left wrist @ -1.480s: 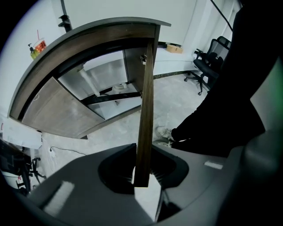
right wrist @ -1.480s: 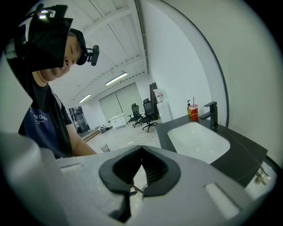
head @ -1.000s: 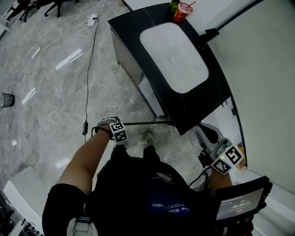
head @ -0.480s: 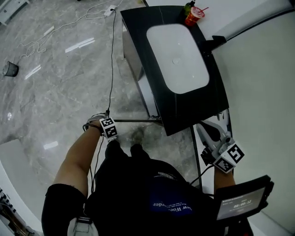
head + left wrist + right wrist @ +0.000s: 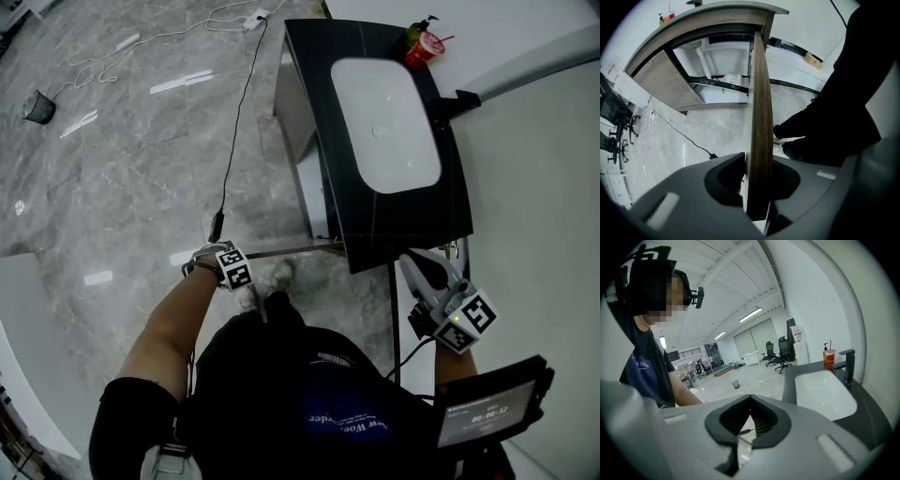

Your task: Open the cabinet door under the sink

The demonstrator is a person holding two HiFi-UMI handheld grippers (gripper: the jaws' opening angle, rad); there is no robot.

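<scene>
Two jaws of the left gripper point(image 5: 757, 187) pinch the top edge of the brown wood-grain cabinet door point(image 5: 760, 93). Over the last second that door has swung wider. It now stands roughly square to the front of the black countertop point(image 5: 412, 225) with its white oval sink point(image 5: 386, 112), so the job looks nearly done. The head view shows the door only as a thin line, while the left gripper view alone looks into the opened cabinet. The right gripper point(image 5: 746, 416) idles beside the counter, fingers pressed together on nothing.
</scene>
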